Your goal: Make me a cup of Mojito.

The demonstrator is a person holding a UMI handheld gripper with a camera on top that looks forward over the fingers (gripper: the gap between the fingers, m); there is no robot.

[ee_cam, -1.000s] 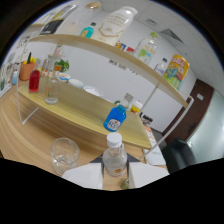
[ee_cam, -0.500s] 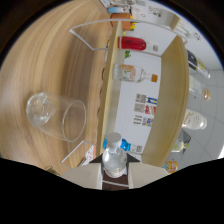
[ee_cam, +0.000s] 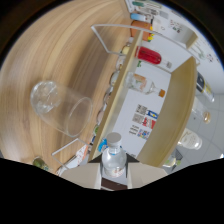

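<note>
Gripper (ee_cam: 114,176) has both fingers pinched on a small clear bottle (ee_cam: 114,159) with a white cap, tipped over sideways. Just beyond it sits an empty clear glass (ee_cam: 61,109) on the wooden table (ee_cam: 60,55). Red can (ee_cam: 149,55) on the shelf (ee_cam: 125,90).

The single gripper-mounted view is rolled sideways, close above the wooden tabletop (ee_cam: 60,60), facing the shelf (ee_cam: 120,95).
</note>
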